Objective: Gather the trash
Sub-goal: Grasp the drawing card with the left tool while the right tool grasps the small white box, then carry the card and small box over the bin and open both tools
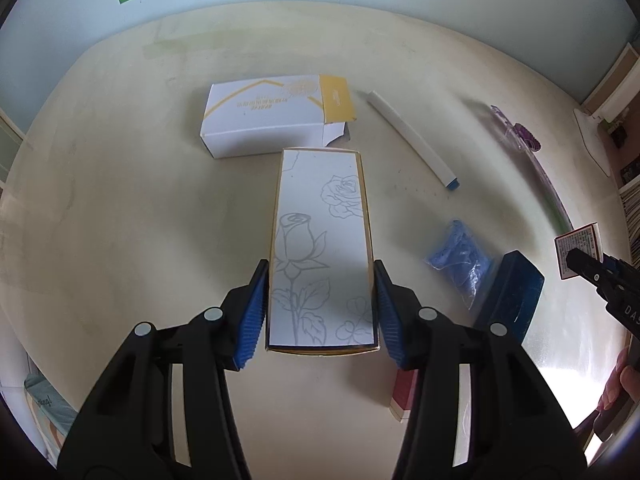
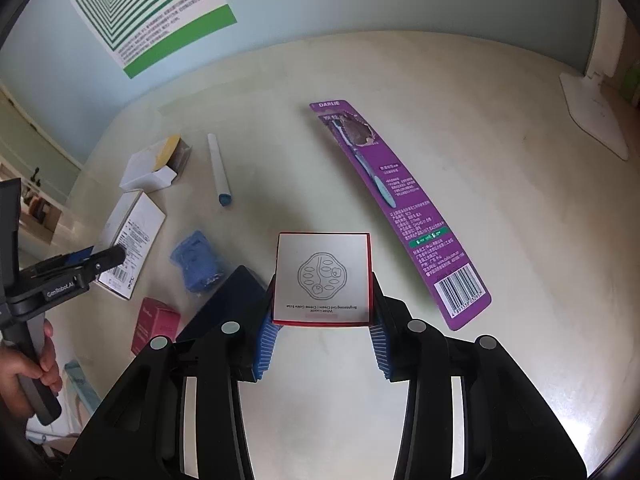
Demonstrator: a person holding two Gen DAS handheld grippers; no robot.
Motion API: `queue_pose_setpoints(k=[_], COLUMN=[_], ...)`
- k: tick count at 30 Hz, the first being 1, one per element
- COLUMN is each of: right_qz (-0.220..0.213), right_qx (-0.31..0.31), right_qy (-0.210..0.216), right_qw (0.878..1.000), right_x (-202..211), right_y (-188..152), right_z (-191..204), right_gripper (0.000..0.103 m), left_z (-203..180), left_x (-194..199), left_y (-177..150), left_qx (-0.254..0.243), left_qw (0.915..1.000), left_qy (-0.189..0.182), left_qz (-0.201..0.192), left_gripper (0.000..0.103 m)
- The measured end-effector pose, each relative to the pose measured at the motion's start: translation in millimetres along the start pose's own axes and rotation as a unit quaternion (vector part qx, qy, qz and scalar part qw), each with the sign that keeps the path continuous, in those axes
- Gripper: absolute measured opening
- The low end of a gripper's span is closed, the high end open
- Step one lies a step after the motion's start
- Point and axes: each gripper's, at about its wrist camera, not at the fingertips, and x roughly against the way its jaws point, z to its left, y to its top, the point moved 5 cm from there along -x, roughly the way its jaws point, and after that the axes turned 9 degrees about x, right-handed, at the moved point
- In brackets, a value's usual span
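A long white box with rose line drawings and a gold rim (image 1: 320,216) stands between the blue pads of my left gripper (image 1: 320,276). Both pads touch its long sides, so the gripper is shut on it. The right wrist view shows the same box (image 2: 136,224) from the side, at the far left. A small square white box with red edges and a round emblem (image 2: 323,272) sits in my right gripper (image 2: 325,286), whose pads press on its left and right sides. In the left wrist view, that box (image 1: 578,250) shows at the right edge.
On the cream table (image 1: 120,200) lie an open white and yellow box (image 1: 272,120), a white tube with a blue cap (image 1: 412,140), a purple toothbrush card (image 2: 400,216), a crumpled blue bag (image 2: 196,264), a dark blue box (image 2: 228,300) and a pink box (image 2: 156,324). A white lamp base (image 2: 592,116) stands far right.
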Motion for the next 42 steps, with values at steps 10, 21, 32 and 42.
queue_pose_setpoints(k=[10,21,32,42], right_qz=[-0.022,-0.058,-0.100,-0.119], right_qx=[-0.022,-0.117,-0.249,-0.396], right_qy=[-0.012,-0.065,-0.166,-0.242], right_qw=[0.999,0.989,0.949,0.878], right_x=[17,47,100,160], right_y=[-3,-41,-129,-260], right_z=[7,21,53,82], right_gripper=[0.041,0.041,0.041,0.041], left_z=[-4,-21,-62,-118], left_x=[29,39,58,93], left_y=[2,11,-27,-138], left_qx=[-0.038,-0.160,-0.340,-0.500], left_qw=[0.9985,0.9826,0.9230,0.8285], left_qy=[-0.026,-0.086,-0.178,-0.253], left_qz=[-0.029,-0.038,-0.035,0.008], left_gripper=[0.047,0.047,0.047,0.047])
